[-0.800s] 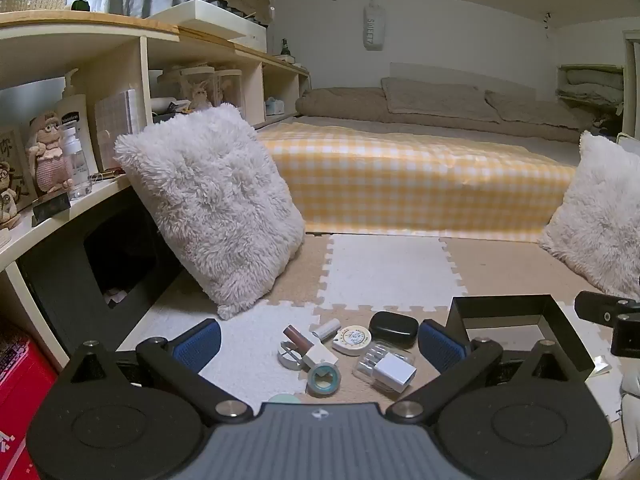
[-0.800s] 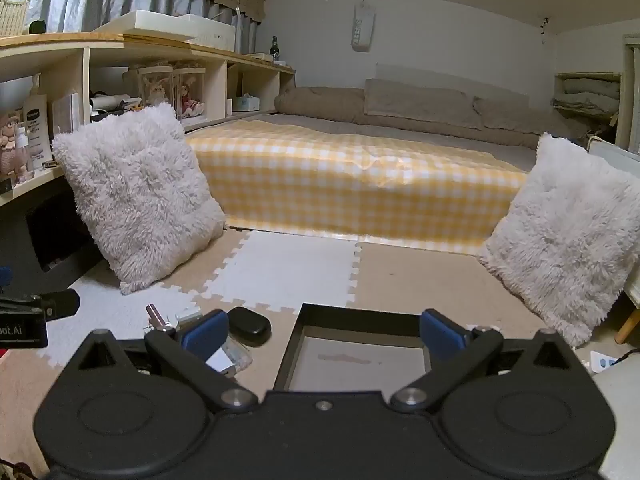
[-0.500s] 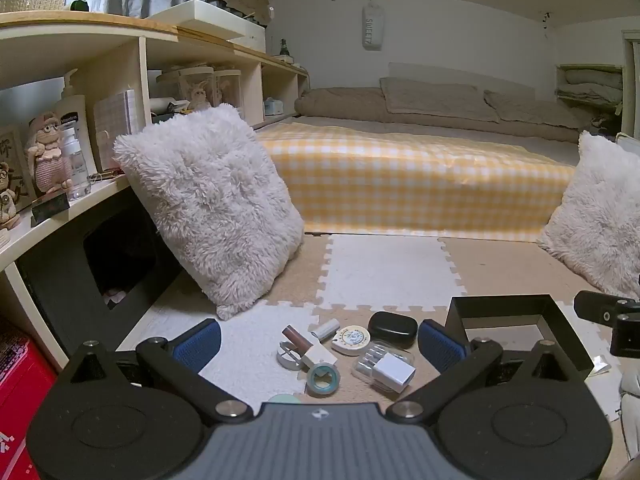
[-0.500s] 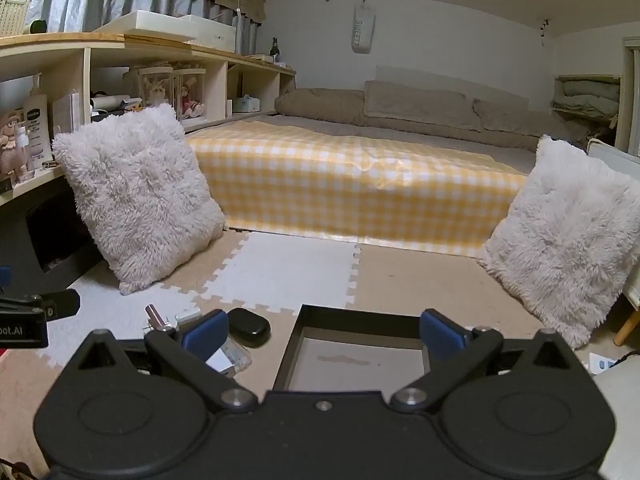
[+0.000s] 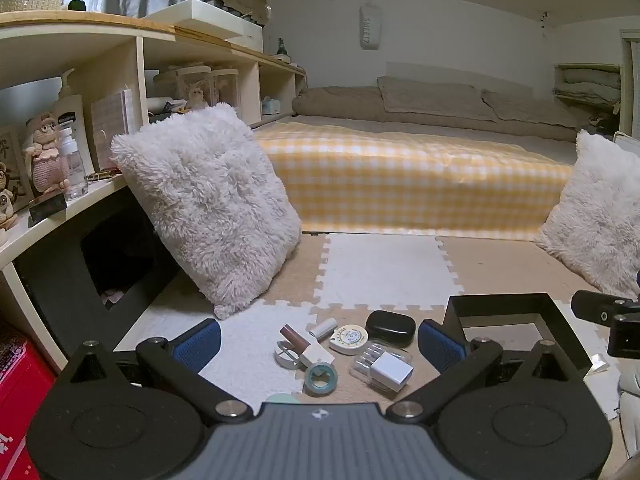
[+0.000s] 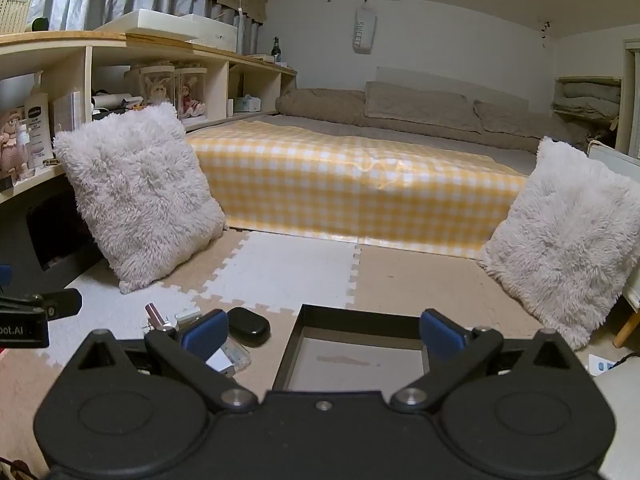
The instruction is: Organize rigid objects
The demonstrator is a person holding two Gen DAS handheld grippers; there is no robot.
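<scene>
Left gripper [image 5: 319,343]: fully spread, empty, above small-item cluster [image 5: 344,350] on floor mat [image 5: 384,268] | right gripper [image 6: 323,330]: fully spread, empty, over black tray [image 6: 352,360] | tray beside cluster, apparently empty.

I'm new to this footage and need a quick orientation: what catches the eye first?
A cluster of small items lies on the foam mat between the open left gripper fingers, beside an empty black tray. Behind, a yellow checked bed sits between two fluffy white pillows.
</scene>
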